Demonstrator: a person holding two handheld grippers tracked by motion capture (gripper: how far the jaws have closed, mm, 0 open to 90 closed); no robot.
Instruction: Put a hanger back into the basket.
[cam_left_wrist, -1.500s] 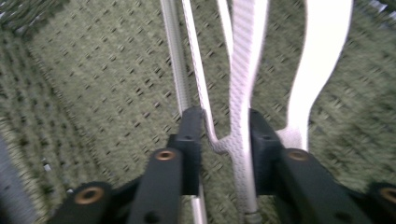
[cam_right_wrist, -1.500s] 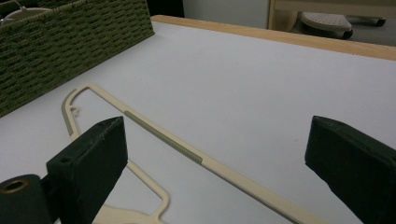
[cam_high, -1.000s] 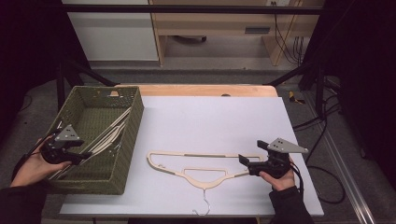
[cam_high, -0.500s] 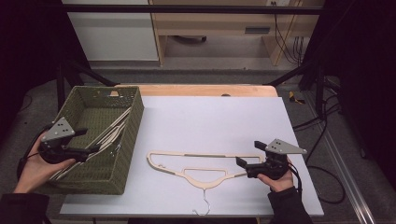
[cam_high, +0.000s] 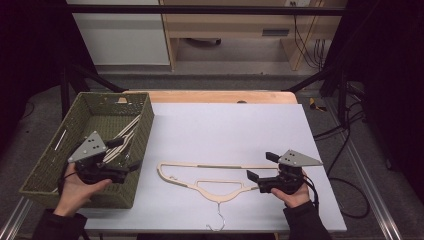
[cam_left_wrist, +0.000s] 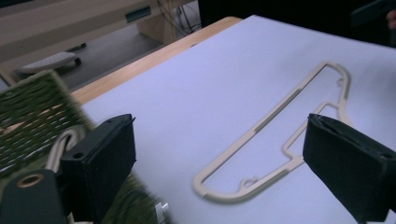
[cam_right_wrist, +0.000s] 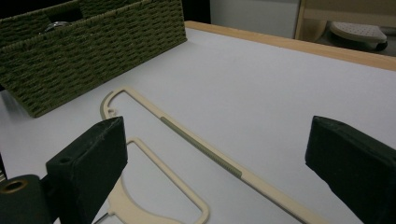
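Now the cream hanger (cam_high: 210, 175) lies flat on the white table (cam_high: 240, 130), its long bar running left to right and its wire hook (cam_high: 219, 220) pointing toward the person's edge, well placed for a pick from either end. On the right side the right gripper (cam_high: 256, 180) sits low at the hanger's right end, jaws spread wide and empty; in the right gripper view the bar (cam_right_wrist: 201, 144) passes between the two black jaws, so this looks like a line-up for closing on that end. Over on the left, the left gripper (cam_high: 127, 155) hovers at the near right wall of the green woven basket (cam_high: 107, 100), jaws also wide apart with nothing between them, and the left gripper view looks out across the table at the hanger's curved end (cam_left_wrist: 219, 191). More cream hangers (cam_high: 125, 135) rest inside the basket, leaning up its right wall, which suggests the basket is the store and the one on the table is the piece being worked. My read is that the loose hanger is laid out flat so both ends can be reached, one gripper per end. The thin bar lying flush on the surface leaves little to bite, so the right jaws will need to come down squarely either side of it.
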